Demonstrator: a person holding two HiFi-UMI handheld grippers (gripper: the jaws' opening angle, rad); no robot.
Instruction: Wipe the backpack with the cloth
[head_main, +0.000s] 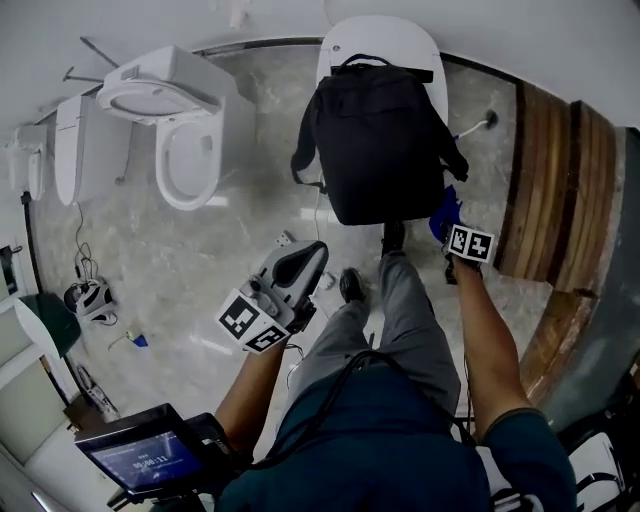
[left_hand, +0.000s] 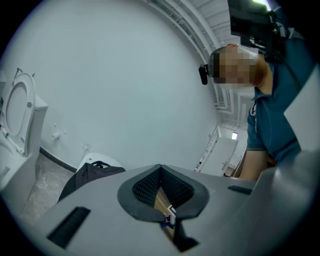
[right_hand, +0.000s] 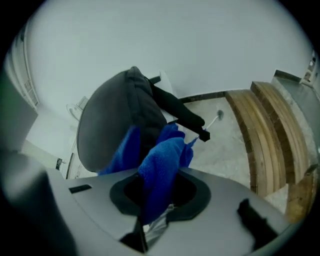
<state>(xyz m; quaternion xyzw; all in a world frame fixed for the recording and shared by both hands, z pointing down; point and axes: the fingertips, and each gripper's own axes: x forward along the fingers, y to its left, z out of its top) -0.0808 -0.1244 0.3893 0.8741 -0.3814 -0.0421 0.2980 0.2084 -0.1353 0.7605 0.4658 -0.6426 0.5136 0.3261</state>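
Tips of the right tongs (right_hand: 157, 195) are buried under the blue cloth (right_hand: 165, 155) they're clamped on, so you can't really make them out. The cloth is right at the near right corner of the black backpack (head_main: 380, 140). The backpack sits far centre on some white rounded thing (head_main: 345, 50) it mostly covers, no idea what. It looks closed, contents not visible. The toilet (head_main: 185, 140) at far left has its lid up. The left tongs (left_hand: 161, 172) are pinched together on nothing, held near left above the floor (head_main: 200, 260).

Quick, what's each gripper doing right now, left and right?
Left gripper: closed, nothing between its jaws.
Right gripper: closed on the blue cloth.
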